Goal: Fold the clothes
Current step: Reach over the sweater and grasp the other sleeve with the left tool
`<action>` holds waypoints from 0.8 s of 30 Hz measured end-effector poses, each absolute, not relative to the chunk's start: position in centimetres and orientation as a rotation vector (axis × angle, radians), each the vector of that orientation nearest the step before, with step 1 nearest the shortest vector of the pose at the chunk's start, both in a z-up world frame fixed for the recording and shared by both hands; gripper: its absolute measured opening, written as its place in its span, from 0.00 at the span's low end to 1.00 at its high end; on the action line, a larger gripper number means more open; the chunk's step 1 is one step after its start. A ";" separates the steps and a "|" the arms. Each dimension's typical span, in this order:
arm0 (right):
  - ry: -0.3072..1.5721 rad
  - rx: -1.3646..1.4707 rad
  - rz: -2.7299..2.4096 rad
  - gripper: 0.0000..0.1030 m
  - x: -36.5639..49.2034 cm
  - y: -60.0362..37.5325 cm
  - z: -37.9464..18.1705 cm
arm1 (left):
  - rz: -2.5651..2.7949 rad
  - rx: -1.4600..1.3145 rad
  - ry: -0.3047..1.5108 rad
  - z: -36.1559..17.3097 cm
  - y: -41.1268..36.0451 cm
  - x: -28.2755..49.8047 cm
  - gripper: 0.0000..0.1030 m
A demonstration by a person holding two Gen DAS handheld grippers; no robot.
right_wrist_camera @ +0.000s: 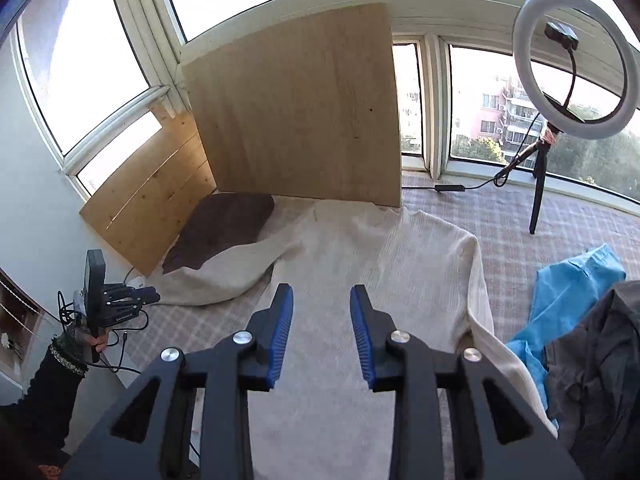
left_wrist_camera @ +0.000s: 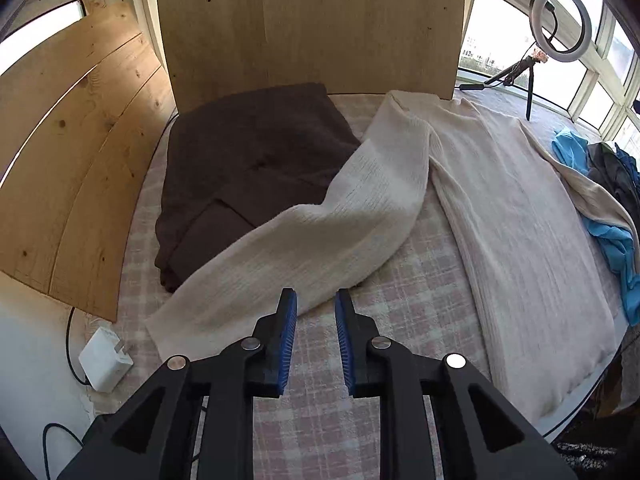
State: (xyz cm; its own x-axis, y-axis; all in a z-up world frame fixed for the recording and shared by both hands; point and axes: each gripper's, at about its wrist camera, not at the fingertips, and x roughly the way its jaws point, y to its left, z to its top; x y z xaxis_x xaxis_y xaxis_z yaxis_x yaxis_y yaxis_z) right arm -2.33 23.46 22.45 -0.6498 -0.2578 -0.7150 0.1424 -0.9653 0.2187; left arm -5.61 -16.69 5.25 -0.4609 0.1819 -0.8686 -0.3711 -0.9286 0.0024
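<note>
Your left gripper (left_wrist_camera: 316,308) hangs with fingers narrowly parted, empty, the cream sweater (left_wrist_camera: 500,216) sleeve just ahead. Right gripper (right_wrist_camera: 321,300) gapes wider over its body. Pinch shallowly and the knit slips, dragging onto the brown garment (left_wrist_camera: 248,160).

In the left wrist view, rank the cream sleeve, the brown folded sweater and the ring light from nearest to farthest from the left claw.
1. Cream sleeve, right ahead of the open left claw.
2. Brown folded sweater, farther back on the left.
3. Ring light, far right by the window.
</note>
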 end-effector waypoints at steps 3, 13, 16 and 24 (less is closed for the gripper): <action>-0.156 1.237 -2.575 0.39 -9.4 20.8 20.9 | 2.419 -1.429 0.323 4.3 -16.1 -7.6 0.18; -0.205 1.618 -2.241 0.39 -29.0 13.0 7.7 | 2.410 -1.512 0.391 2.5 -15.1 -10.0 0.19; -0.205 1.687 -2.166 0.39 -32.9 10.4 4.5 | 2.386 -1.550 0.418 2.0 -14.9 -10.5 0.19; -0.150 1.886 -2.078 0.40 -36.7 6.4 -1.1 | 2.304 -1.565 0.509 0.0 -14.0 -11.2 0.24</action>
